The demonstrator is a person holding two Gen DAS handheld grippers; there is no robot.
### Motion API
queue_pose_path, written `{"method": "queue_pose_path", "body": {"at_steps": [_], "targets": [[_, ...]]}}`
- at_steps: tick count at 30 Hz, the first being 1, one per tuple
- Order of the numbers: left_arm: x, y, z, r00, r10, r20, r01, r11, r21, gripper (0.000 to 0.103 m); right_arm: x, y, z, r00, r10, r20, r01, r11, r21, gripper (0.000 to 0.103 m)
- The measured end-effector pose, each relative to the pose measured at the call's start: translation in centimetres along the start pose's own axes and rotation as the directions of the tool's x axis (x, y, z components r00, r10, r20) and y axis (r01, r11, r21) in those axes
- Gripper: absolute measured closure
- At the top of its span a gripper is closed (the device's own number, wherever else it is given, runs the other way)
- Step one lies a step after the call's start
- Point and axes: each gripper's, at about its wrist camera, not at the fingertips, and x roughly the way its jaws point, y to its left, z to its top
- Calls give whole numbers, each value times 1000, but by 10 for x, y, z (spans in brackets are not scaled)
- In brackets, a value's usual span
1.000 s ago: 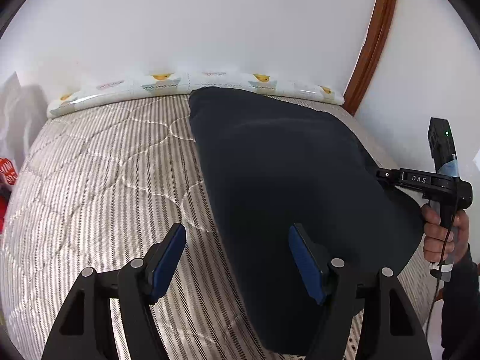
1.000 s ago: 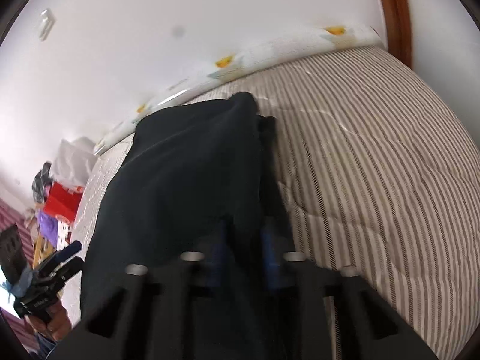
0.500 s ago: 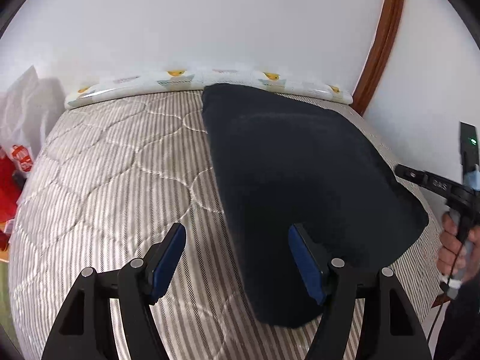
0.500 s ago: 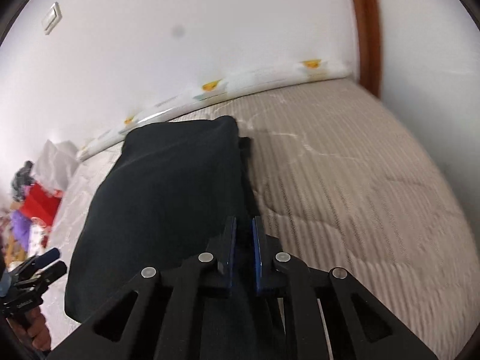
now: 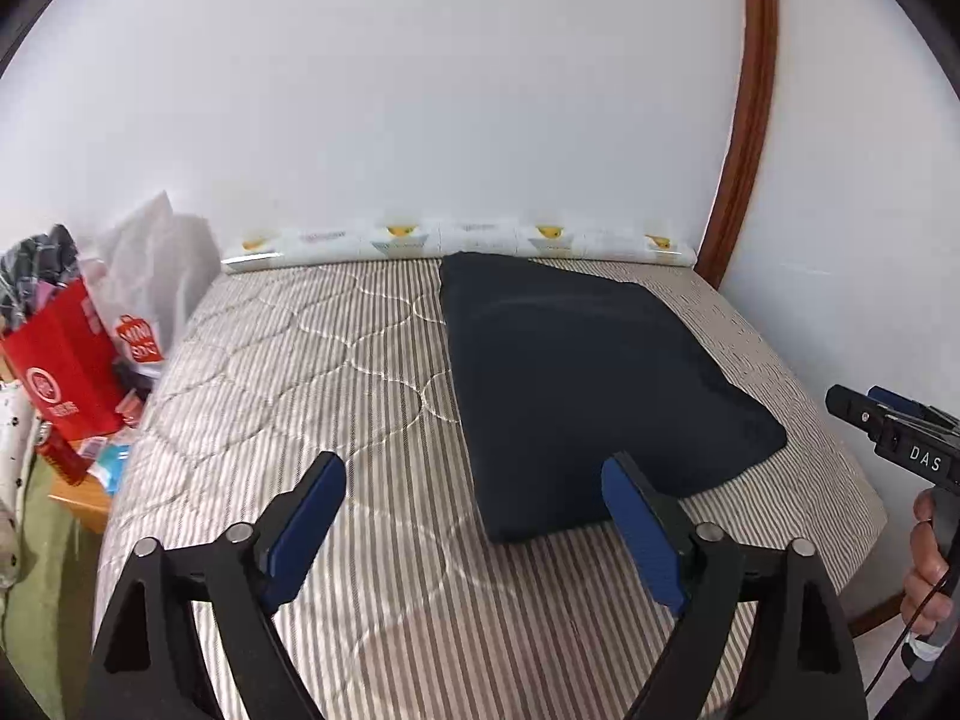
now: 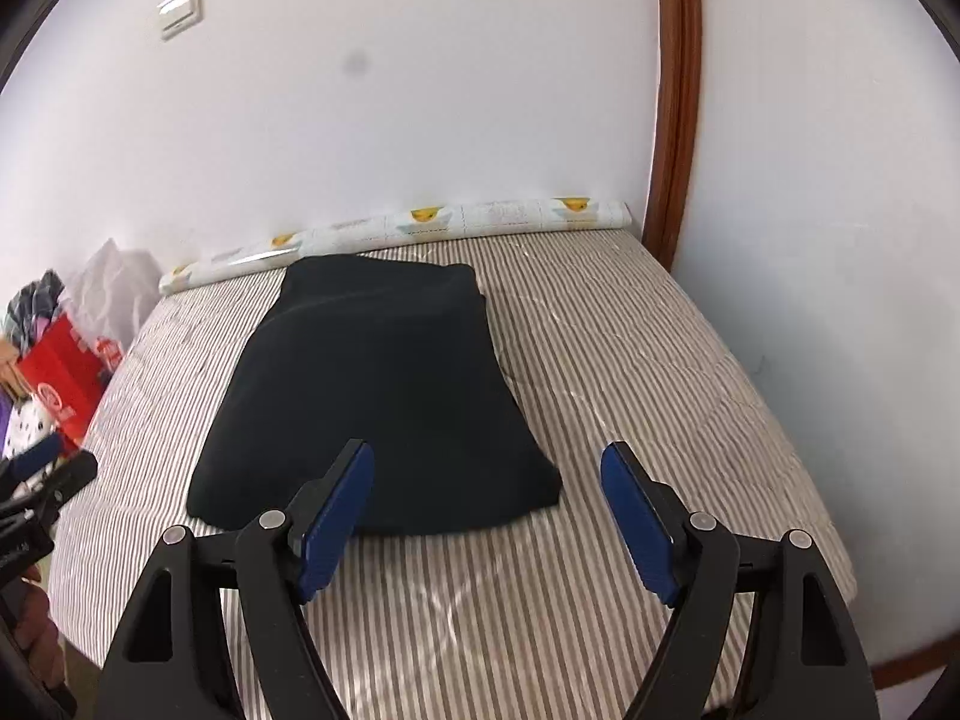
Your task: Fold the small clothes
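A dark navy folded garment [image 5: 588, 378] lies flat on the striped quilted mattress [image 5: 312, 372], reaching toward the wall. The same garment [image 6: 378, 396] fills the middle of the right wrist view. My left gripper [image 5: 474, 504] hangs above the mattress in front of the garment's near left corner, its jaws opening with nothing between them. My right gripper [image 6: 486, 498] hovers in front of the garment's near right corner, its jaws also opening and clear of the cloth. The right gripper [image 5: 888, 432] shows at the right edge of the left wrist view, held by a hand [image 5: 930, 564].
A rolled patterned mat [image 5: 456, 240] lies along the wall at the mattress's far edge. A red bag [image 5: 66, 366] and white plastic bags [image 5: 150, 276] crowd the floor left of the mattress. A brown door frame [image 5: 744, 120] rises at the right. A wall switch [image 6: 180, 9] sits high up.
Both grippers have pulled back and risen away from the garment. The right gripper, earlier shut on the cloth, has let go and spread wide. The left jaws have widened further.
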Motion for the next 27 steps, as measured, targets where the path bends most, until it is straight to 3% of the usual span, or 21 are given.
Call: {"method": "queue_pose_path", "body": {"at_steps": [2, 10, 13, 18, 27], "targets": [[-16, -4, -6, 1000, 9, 23, -9, 1000, 3, 10, -16, 0, -7, 1000, -26, 9, 26, 1000, 2, 15], [-54, -13, -30, 999, 11, 44, -11, 1000, 0, 7, -62, -1, -37, 997, -75, 35, 75, 997, 9, 2], [-60, -16, -35, 999, 13, 48, -14, 1000, 11, 7, -77, -3, -47, 997, -59, 51, 59, 998, 16, 1], [-65, -19, -41, 998, 13, 58, -14, 1000, 11, 7, -89, 0, -52, 992, -101, 78, 101, 995, 3, 0], [-63, -15, -44, 999, 24, 48, -25, 1000, 5, 7, -91, -1, -57, 992, -103, 72, 102, 995, 9, 0]]}}
